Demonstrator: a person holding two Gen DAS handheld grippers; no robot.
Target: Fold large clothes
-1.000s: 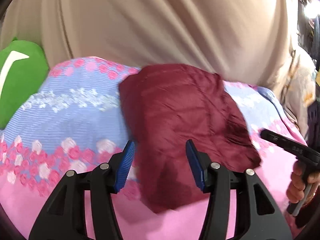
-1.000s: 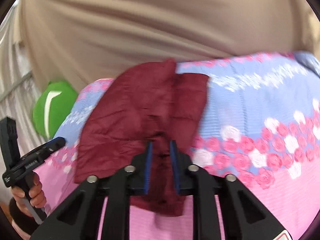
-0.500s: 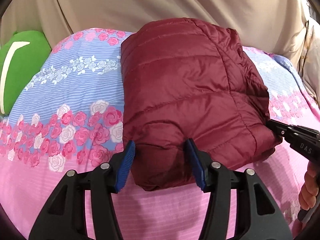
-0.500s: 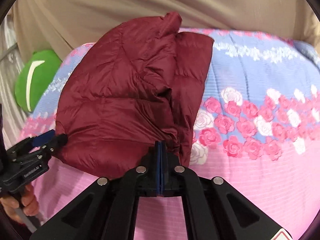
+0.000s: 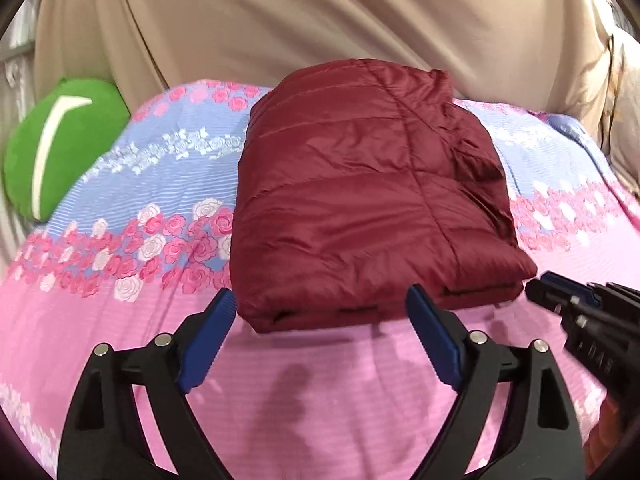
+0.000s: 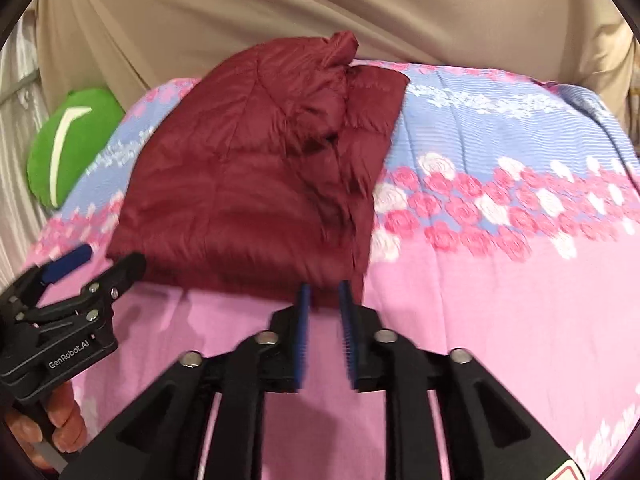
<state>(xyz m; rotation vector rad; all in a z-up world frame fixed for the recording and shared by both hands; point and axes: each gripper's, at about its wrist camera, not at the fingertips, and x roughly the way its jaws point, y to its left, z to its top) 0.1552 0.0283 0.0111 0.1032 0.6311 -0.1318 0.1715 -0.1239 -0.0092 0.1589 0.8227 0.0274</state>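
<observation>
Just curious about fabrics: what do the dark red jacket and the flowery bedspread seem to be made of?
The dark red jacket looks like thin synthetic shell, perhaps nylon, with padding: slight sheen and stitched, puffy quilt lines. The flowery bedspread looks like matte woven cloth, maybe cotton, with printed roses and fine stripes.

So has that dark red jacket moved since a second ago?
Yes. The jacket was hanging between the grippers; now it lies folded and released on the floral bedspread, lower against the beige curtain behind.
</observation>
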